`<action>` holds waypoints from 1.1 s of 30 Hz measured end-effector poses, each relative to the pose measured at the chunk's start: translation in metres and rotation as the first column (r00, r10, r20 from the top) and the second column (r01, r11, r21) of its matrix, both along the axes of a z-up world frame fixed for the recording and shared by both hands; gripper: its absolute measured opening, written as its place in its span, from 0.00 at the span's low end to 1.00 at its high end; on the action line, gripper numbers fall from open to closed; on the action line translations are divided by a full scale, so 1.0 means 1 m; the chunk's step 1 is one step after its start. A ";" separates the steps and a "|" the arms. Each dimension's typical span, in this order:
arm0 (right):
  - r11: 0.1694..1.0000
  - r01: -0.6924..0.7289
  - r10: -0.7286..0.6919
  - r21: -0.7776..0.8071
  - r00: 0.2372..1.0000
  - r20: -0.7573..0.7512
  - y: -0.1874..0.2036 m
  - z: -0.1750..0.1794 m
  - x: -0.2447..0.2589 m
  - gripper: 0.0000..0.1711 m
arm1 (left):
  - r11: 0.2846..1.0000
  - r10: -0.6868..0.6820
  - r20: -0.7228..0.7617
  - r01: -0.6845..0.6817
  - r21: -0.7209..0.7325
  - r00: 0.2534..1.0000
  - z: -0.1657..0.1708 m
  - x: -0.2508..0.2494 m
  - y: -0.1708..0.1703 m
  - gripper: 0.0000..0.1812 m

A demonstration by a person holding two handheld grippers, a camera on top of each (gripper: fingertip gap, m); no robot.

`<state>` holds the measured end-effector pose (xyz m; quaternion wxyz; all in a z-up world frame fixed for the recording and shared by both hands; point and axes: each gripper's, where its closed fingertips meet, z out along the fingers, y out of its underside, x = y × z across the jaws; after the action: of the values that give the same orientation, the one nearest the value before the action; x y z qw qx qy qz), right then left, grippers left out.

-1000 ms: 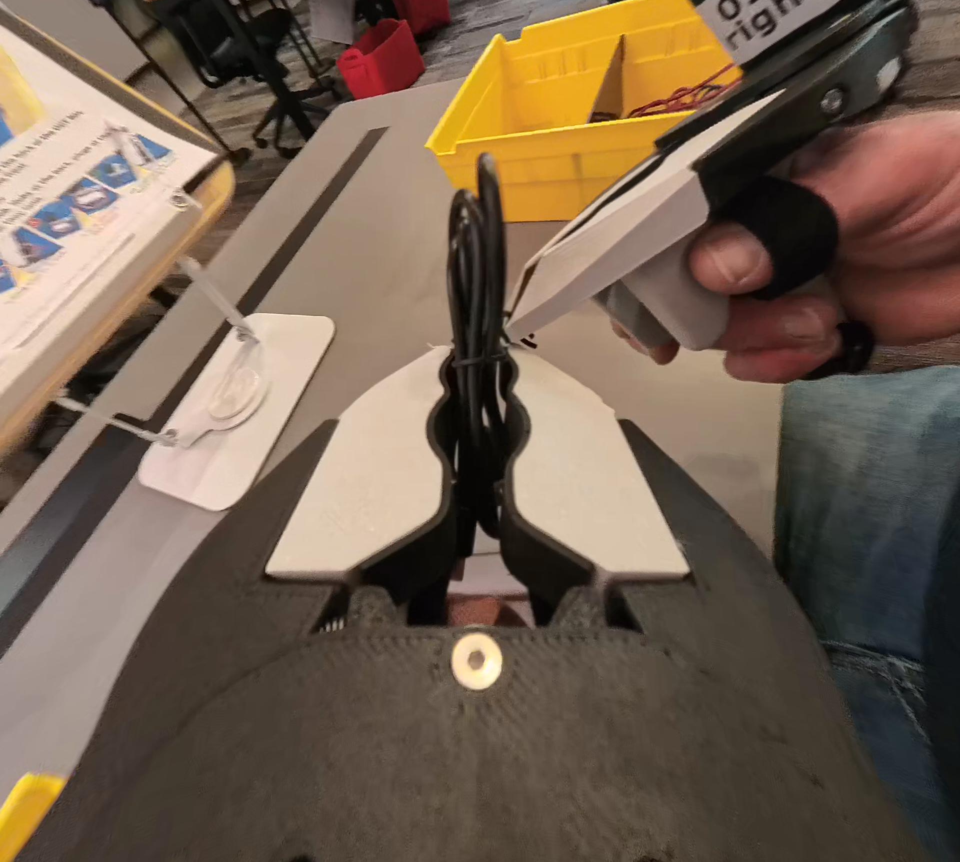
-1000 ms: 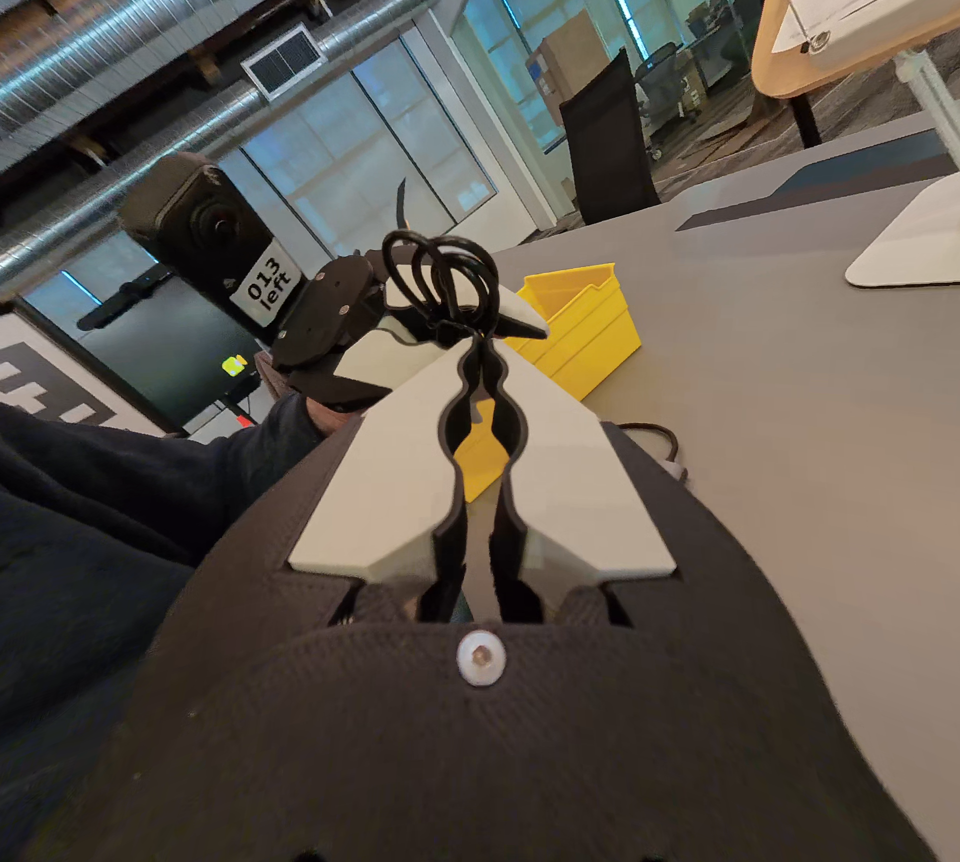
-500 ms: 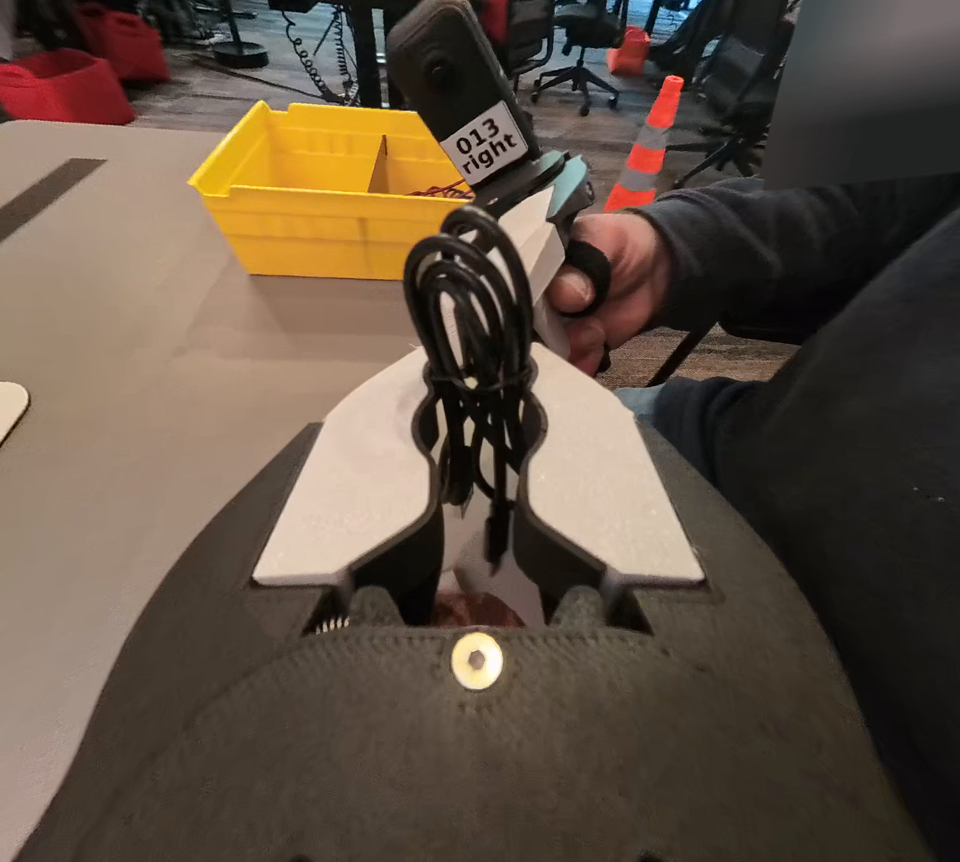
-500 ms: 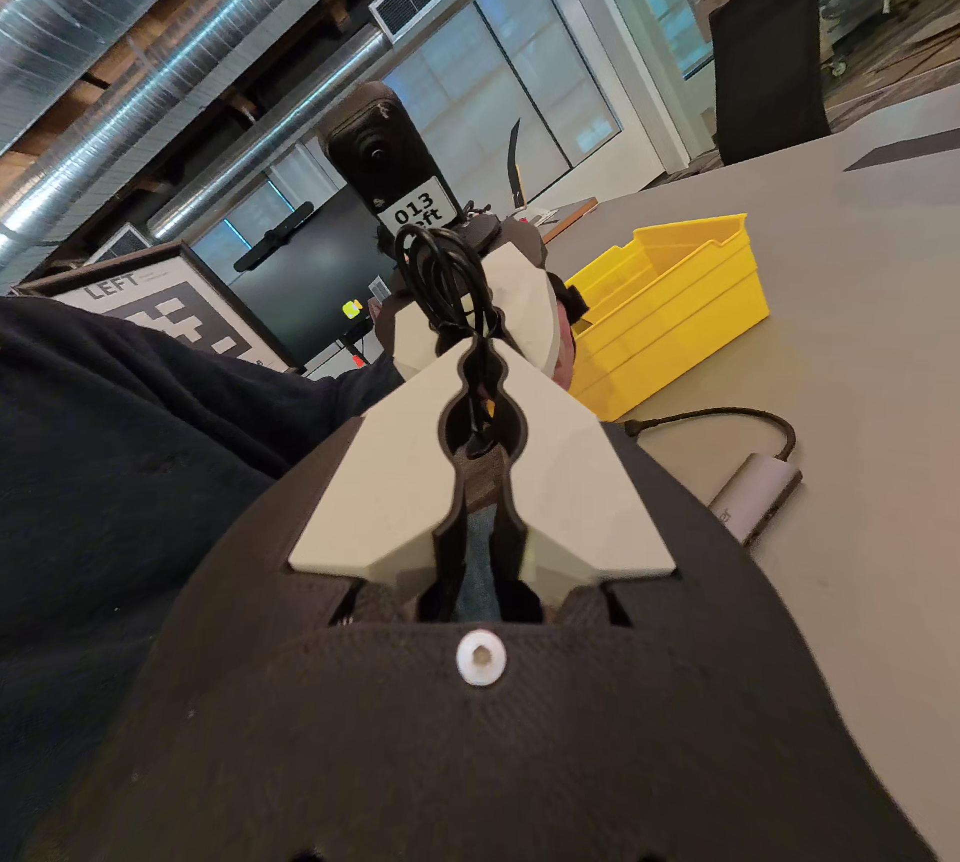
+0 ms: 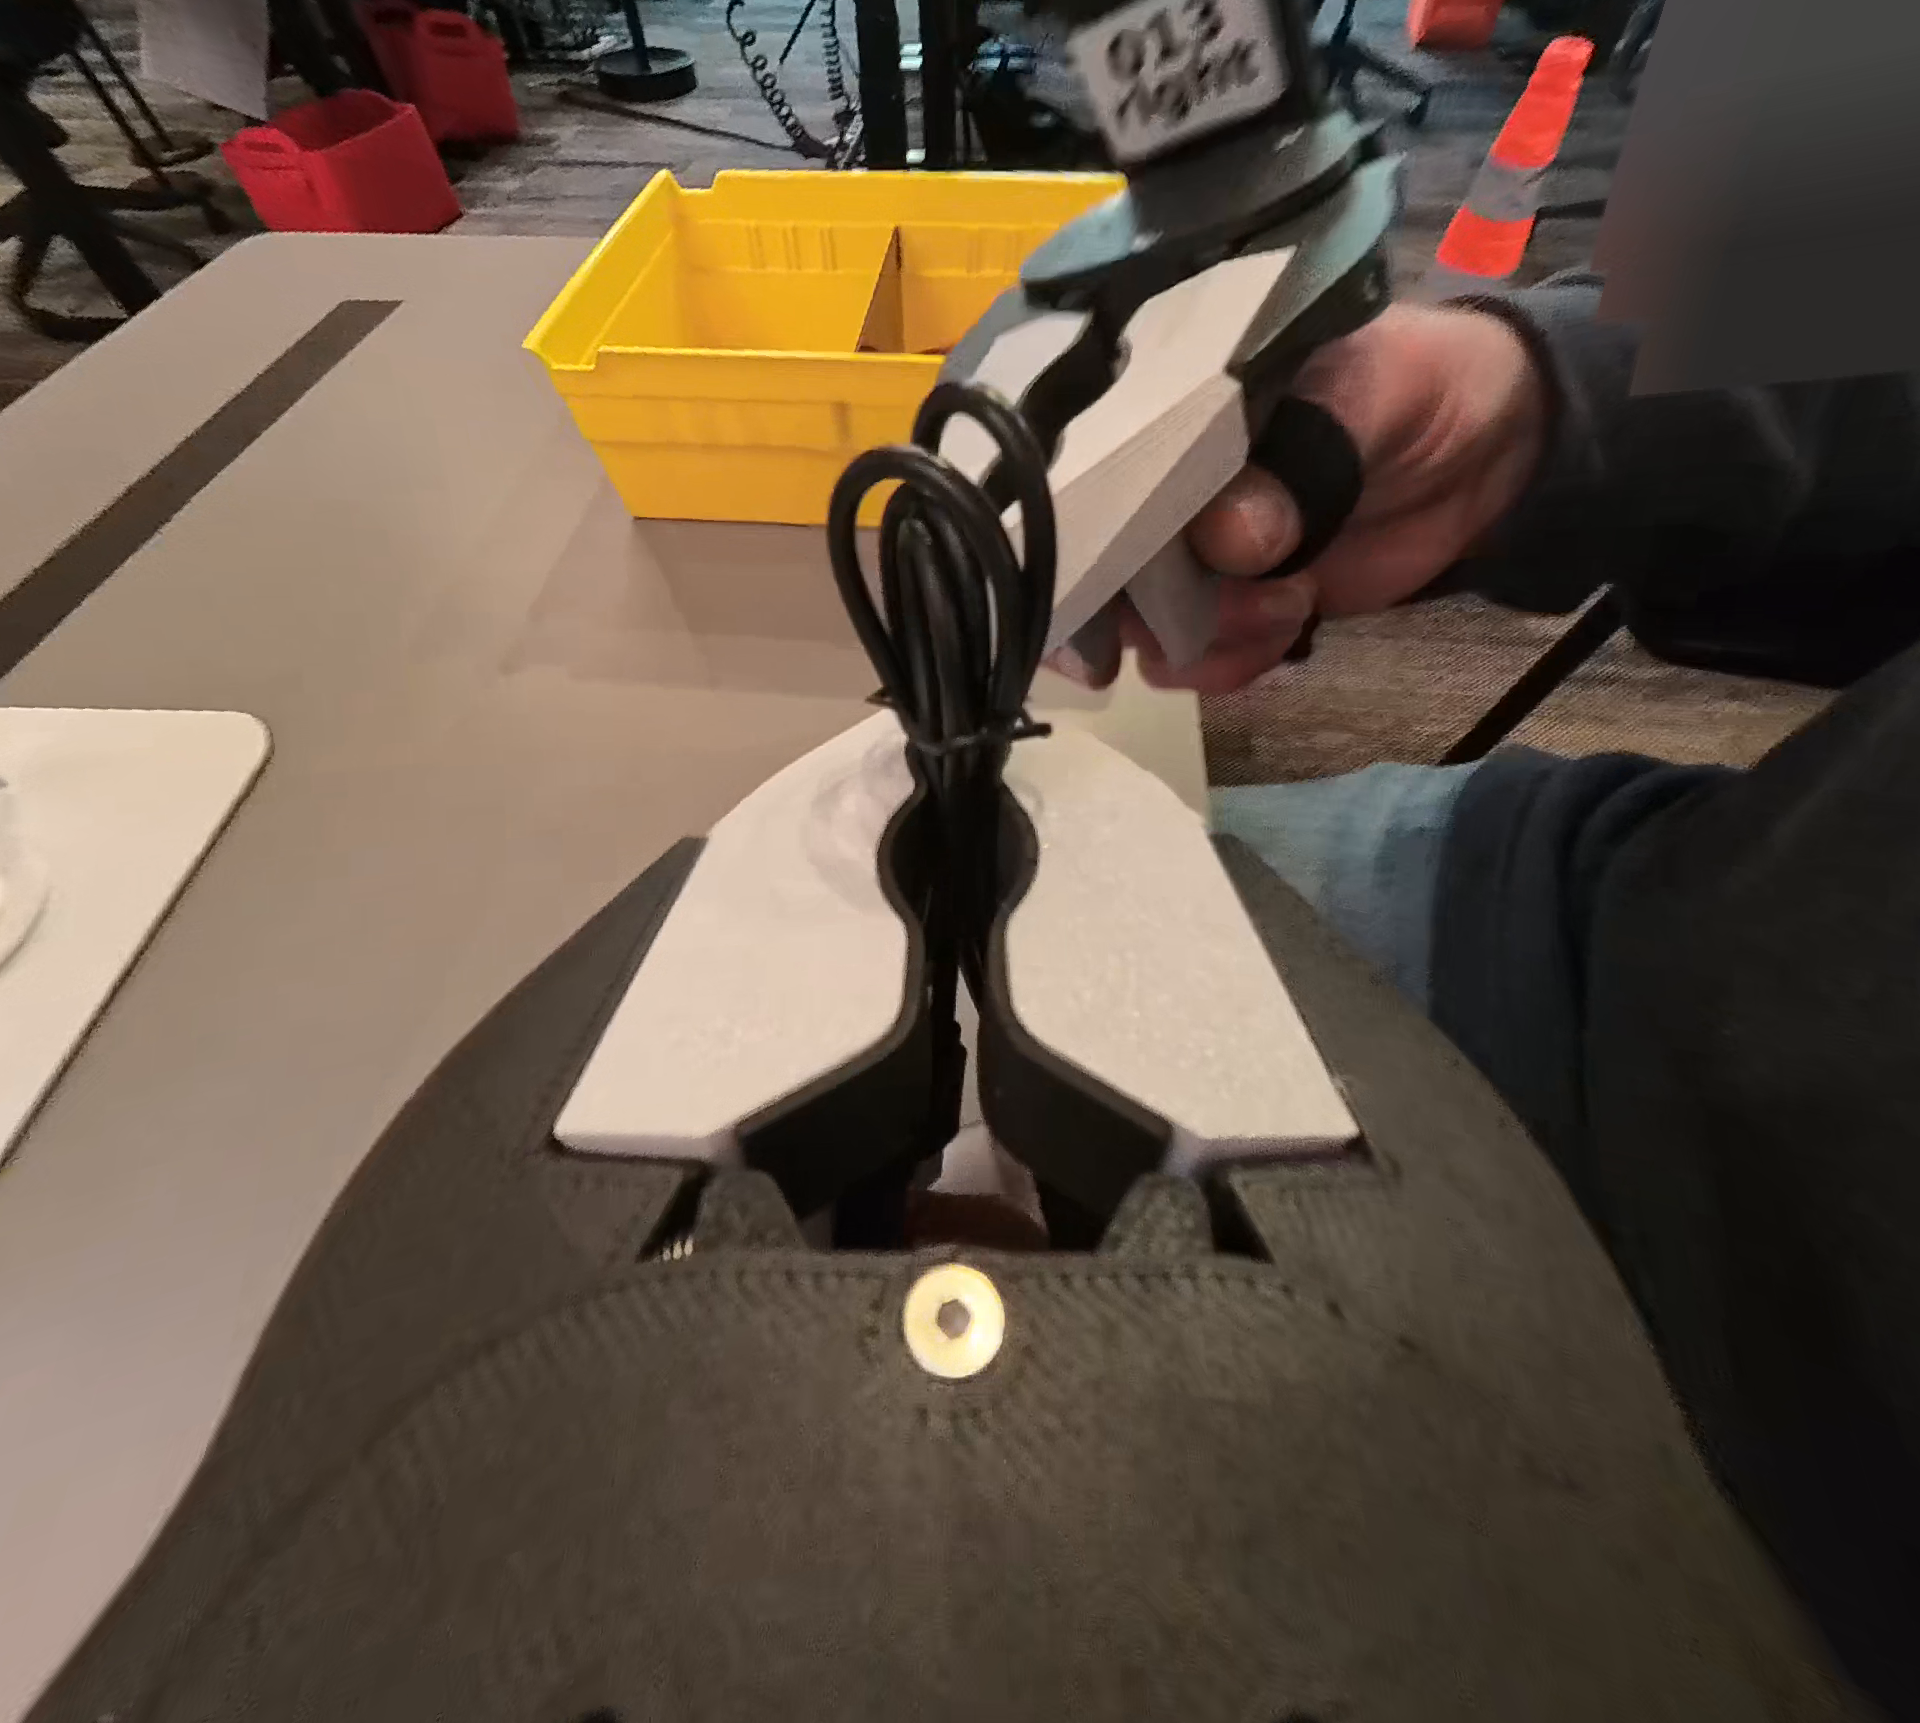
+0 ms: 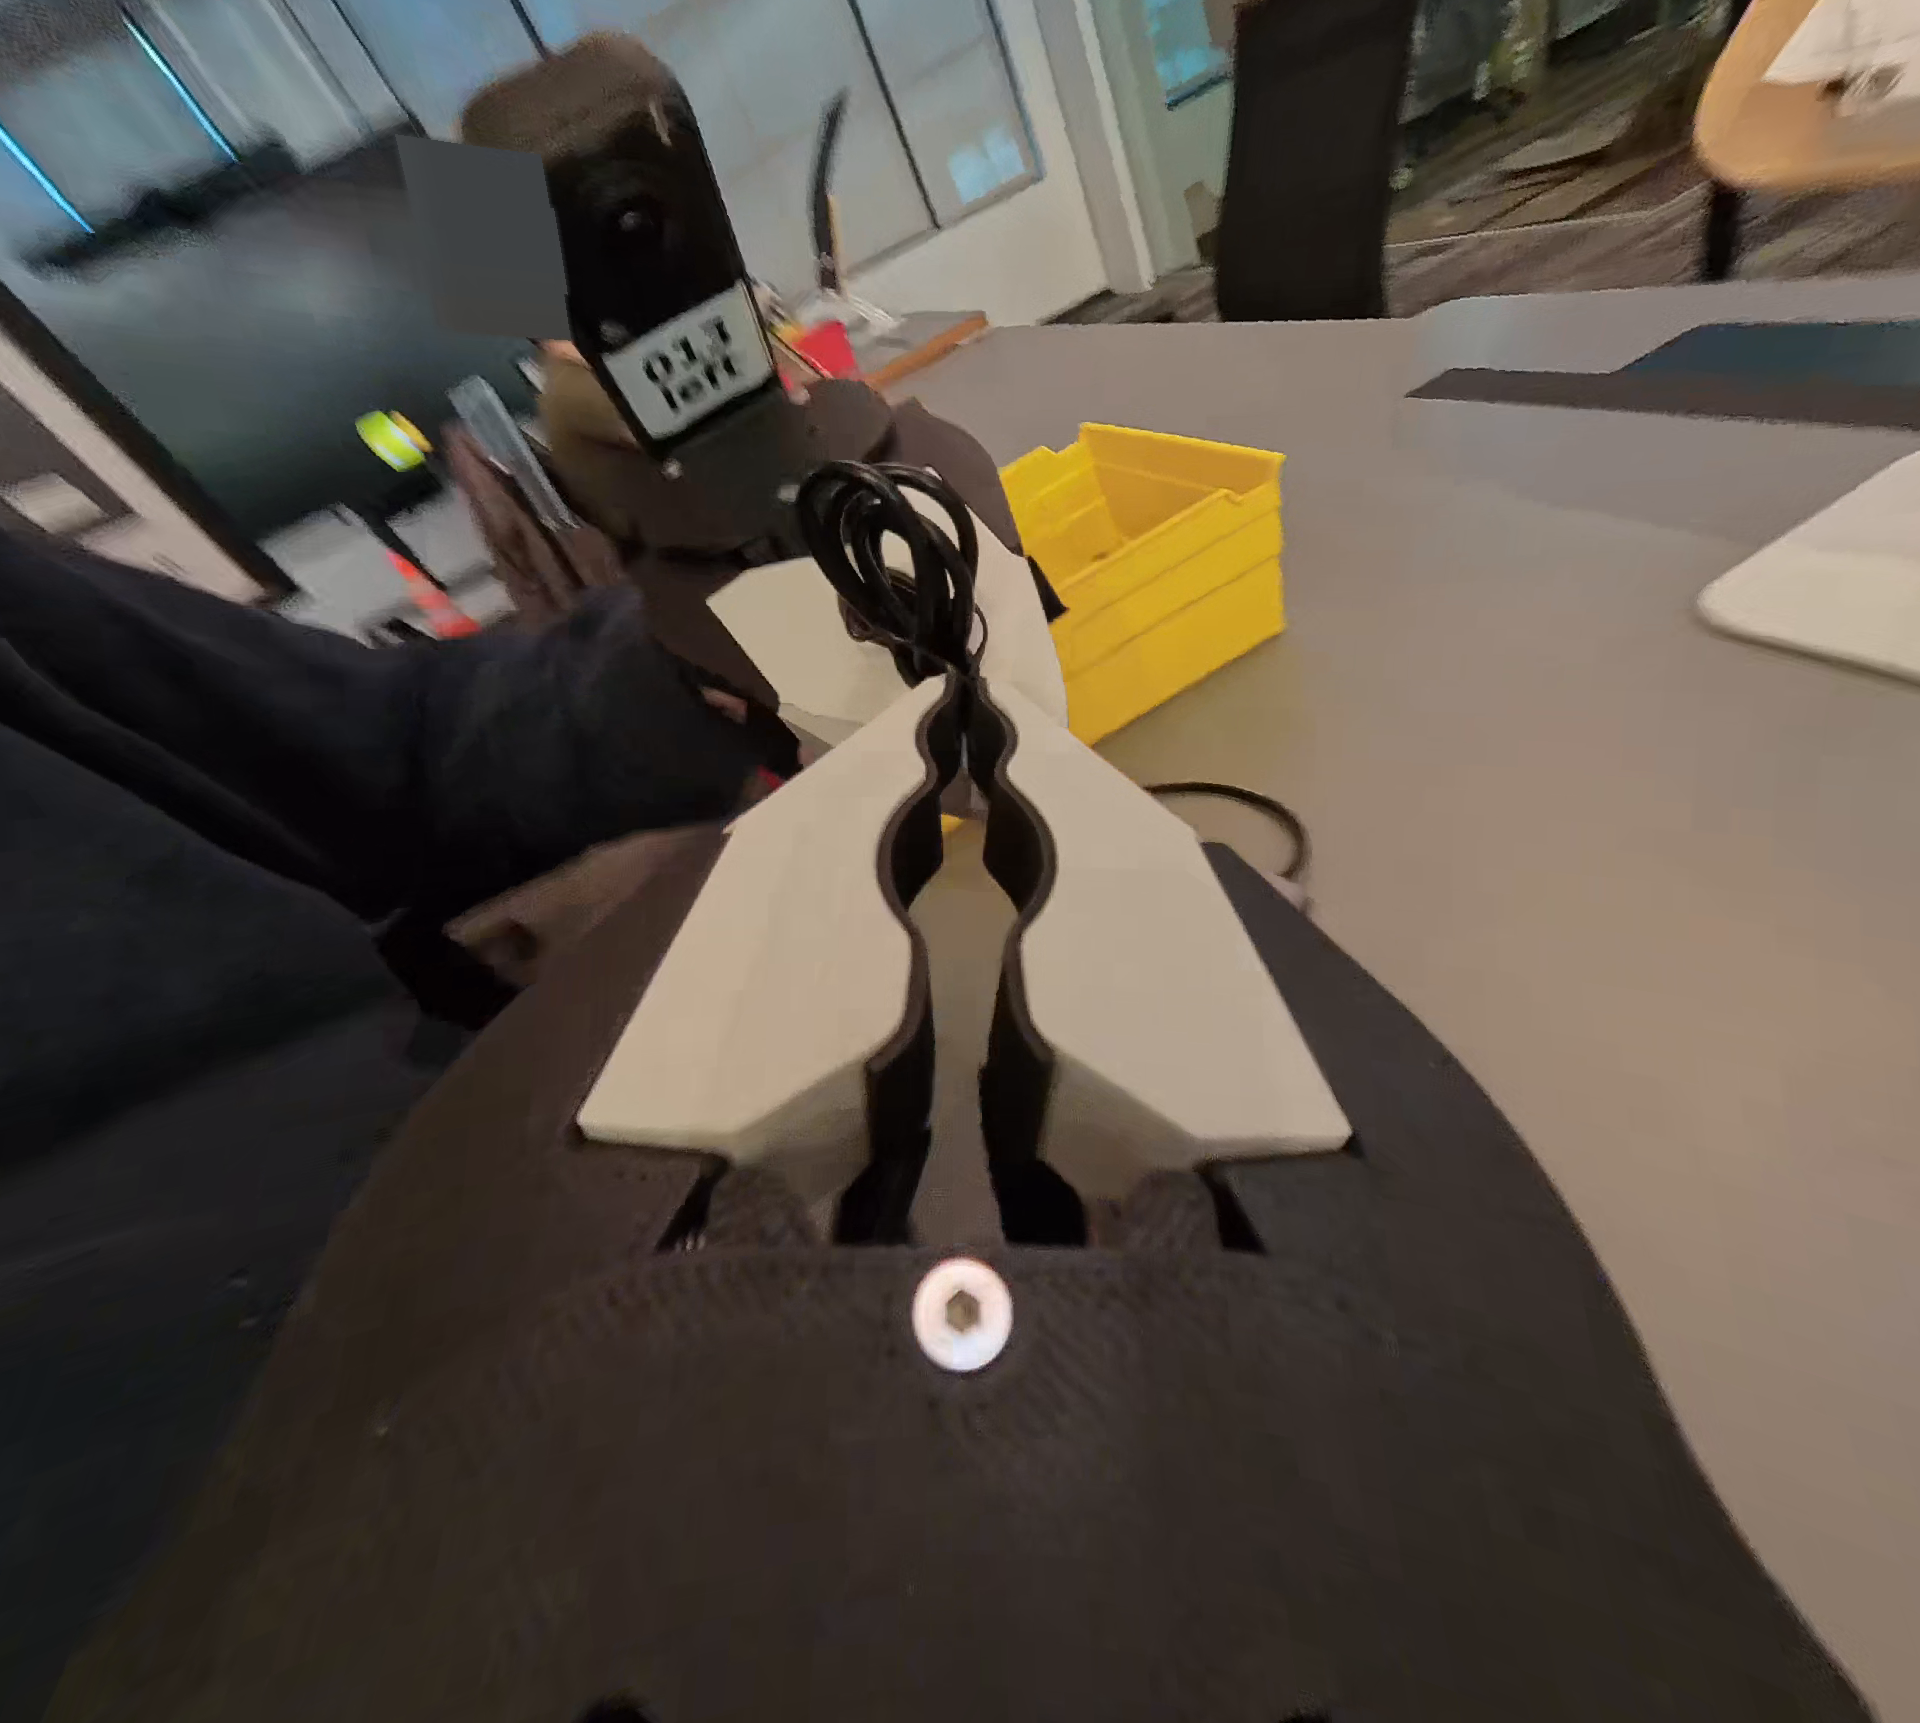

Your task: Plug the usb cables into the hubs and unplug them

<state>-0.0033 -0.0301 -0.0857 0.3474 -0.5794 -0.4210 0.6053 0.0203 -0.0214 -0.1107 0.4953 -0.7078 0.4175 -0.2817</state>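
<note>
Left claw (image 5: 961,774) clamped on bundled black usb cable (image 5: 951,593), coil loops standing upright above fingertips, over grey table (image 5: 416,738). Right claw (image 6: 961,697) nearly closed, tips pinching cable strand just beside bundle. Compared with half second earlier: right claw shifted to bundle's right and tilted; yellow plastic bin (image 5: 769,385) now behind both claws.

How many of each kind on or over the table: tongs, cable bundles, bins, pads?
Tongs: 2, the left tongs and the right tongs
Black cable bundle: 1, tied, in the left tongs
Yellow bin: 1, with a divider
White pad: 1
Total: 5
</note>
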 end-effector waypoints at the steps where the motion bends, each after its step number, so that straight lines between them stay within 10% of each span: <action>1: 0.998 0.016 -0.018 0.064 0.999 0.030 0.000 -0.001 0.000 0.00 | 1.000 0.001 -0.025 -0.001 0.016 1.000 -0.001 -0.001 0.000 0.02; 18: 0.803 0.159 -0.320 0.575 0.928 0.190 0.003 0.007 0.002 0.00 | 0.985 0.174 -0.045 -0.174 -0.004 0.984 0.003 -0.009 0.016 0.01; 33: 0.825 0.199 -0.304 0.530 0.945 0.119 0.007 0.008 0.000 0.01 | 0.966 0.223 -0.151 -0.198 0.167 0.963 0.007 -0.012 0.019 0.01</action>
<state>-0.0030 -0.0232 -0.0777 0.5217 -0.5743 -0.5182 0.3597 0.0083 -0.0019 -0.1040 0.5371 -0.7303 0.4003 -0.1341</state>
